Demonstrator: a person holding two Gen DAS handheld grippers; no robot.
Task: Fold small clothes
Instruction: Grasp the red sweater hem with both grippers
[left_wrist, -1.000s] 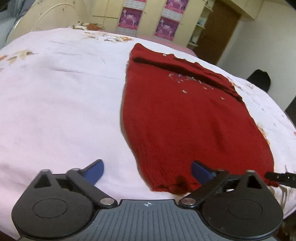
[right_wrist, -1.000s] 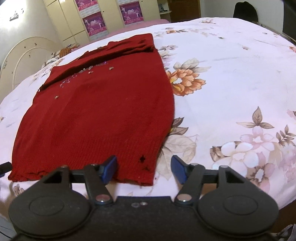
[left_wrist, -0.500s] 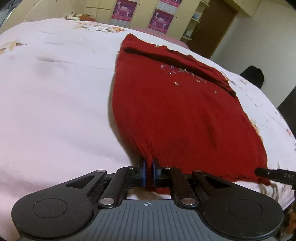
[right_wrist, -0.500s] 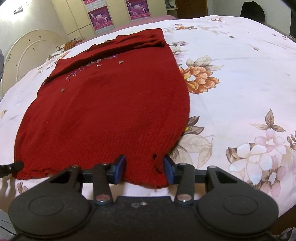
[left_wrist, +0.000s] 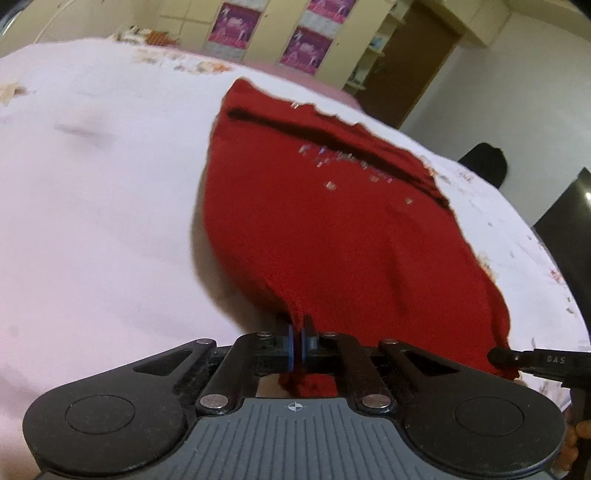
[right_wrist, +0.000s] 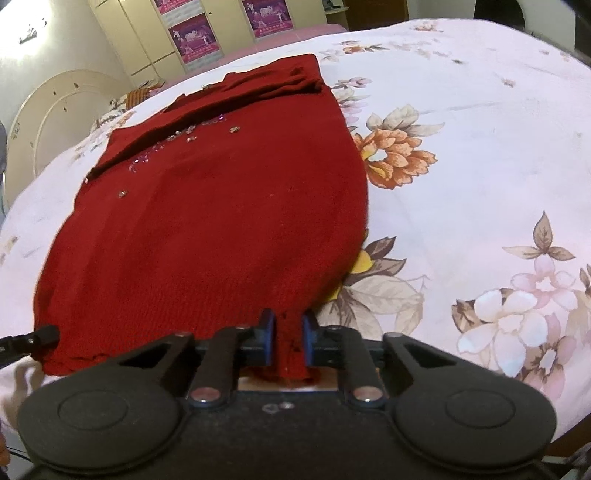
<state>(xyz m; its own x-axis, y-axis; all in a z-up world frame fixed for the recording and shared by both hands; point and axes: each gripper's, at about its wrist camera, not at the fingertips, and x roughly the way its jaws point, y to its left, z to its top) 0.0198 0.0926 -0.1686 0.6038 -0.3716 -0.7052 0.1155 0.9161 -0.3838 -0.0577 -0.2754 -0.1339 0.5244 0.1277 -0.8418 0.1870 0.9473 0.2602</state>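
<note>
- Lying flat on a bed (right_wrist: 480, 155) is a red knitted top (right_wrist: 221, 221), and it stretches away in front of both claws
- the left claw (left_wrist: 297, 345) has its two blue pads pressed tight together on the near hem of the red knitted top (left_wrist: 332, 240), at the corner on its own side
- a little bunch of red cloth pokes out behind the pads of the left claw, close to its grey body
- the hem lifts up into a small peak right where the left claw pinches it
- the right claw (right_wrist: 288, 338) has just been closing, and its blue pads now squeeze a strip of the hem at the other near corner
- a thicker fold of red cloth sits between the pads of the right claw, so they stay a bit apart
- the tip of the right claw (left_wrist: 498, 356) shows at the far right of the left claw's view, touching the hem there
- the tip of the left claw (right_wrist: 44, 334) shows at the far left of the right claw's view, on the hem too
- shiny little beads (right_wrist: 184, 134) sit on the top far ahead of the claws, near its neck end
- the bed sheet beside the right claw has big printed flowers (right_wrist: 391, 155)
- pink posters (left_wrist: 236, 26) hang on cupboards far behind the bed
</note>
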